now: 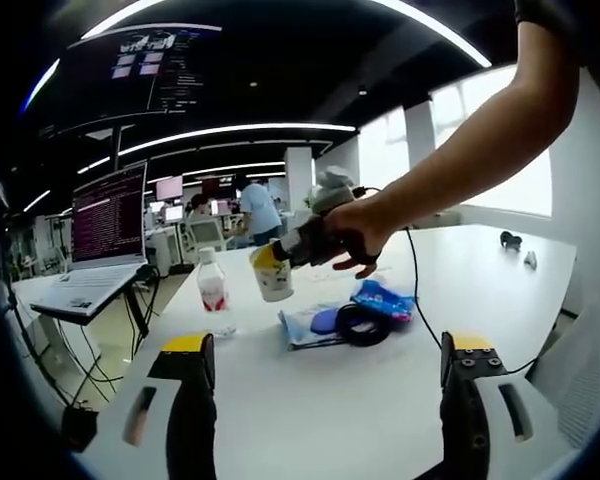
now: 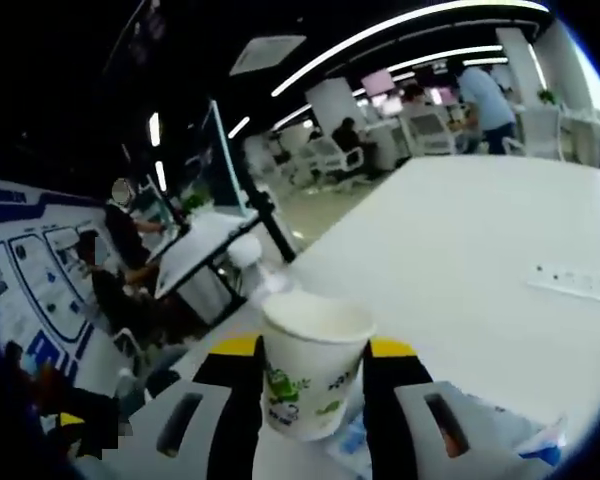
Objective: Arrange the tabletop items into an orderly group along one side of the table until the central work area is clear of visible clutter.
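Above a white table [image 1: 500, 300], the left gripper [image 1: 325, 375] hovers with jaws spread wide and empty; a water bottle [image 1: 213, 290] stands beyond, while the right gripper [image 2: 312, 385] clamps a paper cup [image 2: 310, 365] aloft beside a heap of blue packets [image 1: 355, 312].

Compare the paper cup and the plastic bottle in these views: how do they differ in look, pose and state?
The paper cup is opaque white with green print; the plastic bottle is clear with a red label. The cup is held off the table in the right tongs; the bottle stands on the white table untouched. The cup is open-topped; the bottle narrows to a neck. Both are small drink containers.
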Demonstrator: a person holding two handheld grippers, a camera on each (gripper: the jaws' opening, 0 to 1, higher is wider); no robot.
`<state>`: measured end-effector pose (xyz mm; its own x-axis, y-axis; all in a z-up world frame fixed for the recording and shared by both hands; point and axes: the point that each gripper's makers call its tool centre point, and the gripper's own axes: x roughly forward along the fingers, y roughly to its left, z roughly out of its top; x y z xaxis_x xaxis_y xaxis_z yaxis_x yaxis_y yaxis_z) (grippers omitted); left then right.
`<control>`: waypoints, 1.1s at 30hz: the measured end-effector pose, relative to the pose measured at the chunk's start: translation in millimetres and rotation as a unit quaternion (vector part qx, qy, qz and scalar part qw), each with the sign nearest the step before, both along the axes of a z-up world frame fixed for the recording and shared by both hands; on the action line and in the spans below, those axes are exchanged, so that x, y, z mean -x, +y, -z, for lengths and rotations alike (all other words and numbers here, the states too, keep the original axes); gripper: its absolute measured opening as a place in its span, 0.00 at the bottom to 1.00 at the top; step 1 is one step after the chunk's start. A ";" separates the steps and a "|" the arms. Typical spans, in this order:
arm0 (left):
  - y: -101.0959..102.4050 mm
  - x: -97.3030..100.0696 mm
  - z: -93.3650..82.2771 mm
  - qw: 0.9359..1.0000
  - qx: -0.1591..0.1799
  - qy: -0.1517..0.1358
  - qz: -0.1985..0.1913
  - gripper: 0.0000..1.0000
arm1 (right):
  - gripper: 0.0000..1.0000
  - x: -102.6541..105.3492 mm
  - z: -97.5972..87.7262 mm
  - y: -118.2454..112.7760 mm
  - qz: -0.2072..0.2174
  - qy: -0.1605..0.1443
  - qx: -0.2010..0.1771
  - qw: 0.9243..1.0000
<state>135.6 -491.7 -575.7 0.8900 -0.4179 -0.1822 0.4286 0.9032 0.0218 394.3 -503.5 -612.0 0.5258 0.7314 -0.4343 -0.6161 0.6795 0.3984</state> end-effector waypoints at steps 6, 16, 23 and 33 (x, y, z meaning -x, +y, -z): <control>1.7 -0.1 -0.9 1.000 0.000 -0.004 -0.004 0.93 | 0.35 4.4 7.6 15.0 -0.021 -0.009 0.017 1.000; 5.2 -0.6 -3.6 1.000 0.011 -0.010 -0.010 0.93 | 0.35 2.2 16.9 28.9 -0.033 -0.017 0.037 0.999; 5.4 -0.3 -4.3 1.000 0.021 -0.010 -0.008 0.93 | 0.35 -9.7 25.0 33.3 -0.022 -0.018 0.044 0.999; 8.0 -0.5 -6.3 0.999 0.032 -0.012 -0.014 0.92 | 0.35 -14.5 42.4 33.6 -0.014 -0.014 0.085 0.996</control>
